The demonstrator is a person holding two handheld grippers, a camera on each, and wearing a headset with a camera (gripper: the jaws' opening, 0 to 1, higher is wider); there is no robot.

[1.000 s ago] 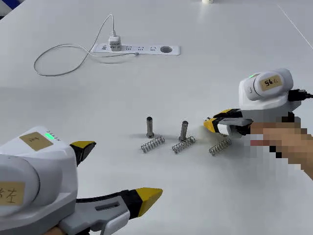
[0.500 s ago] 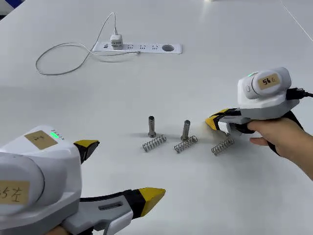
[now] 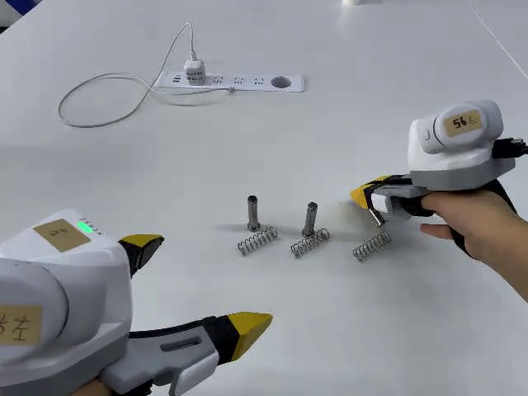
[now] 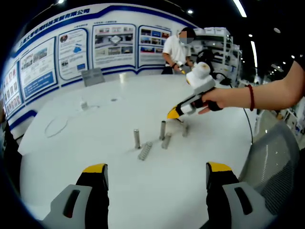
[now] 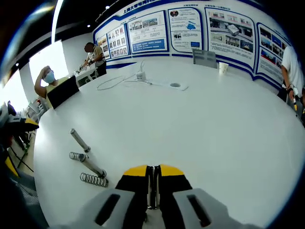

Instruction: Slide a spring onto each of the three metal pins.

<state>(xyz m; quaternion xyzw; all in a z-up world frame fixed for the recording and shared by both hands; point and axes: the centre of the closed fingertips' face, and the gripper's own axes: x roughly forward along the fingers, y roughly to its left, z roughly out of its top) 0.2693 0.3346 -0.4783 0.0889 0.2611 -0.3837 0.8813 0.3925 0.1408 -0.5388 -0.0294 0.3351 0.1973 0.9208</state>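
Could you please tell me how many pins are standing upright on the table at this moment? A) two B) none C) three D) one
A: two pins stand upright on the table, while the right gripper is shut on the third pin.

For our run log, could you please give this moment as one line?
left gripper: open | right gripper: shut on pin | two pins: upright on table | three springs: lying loose, none fitted
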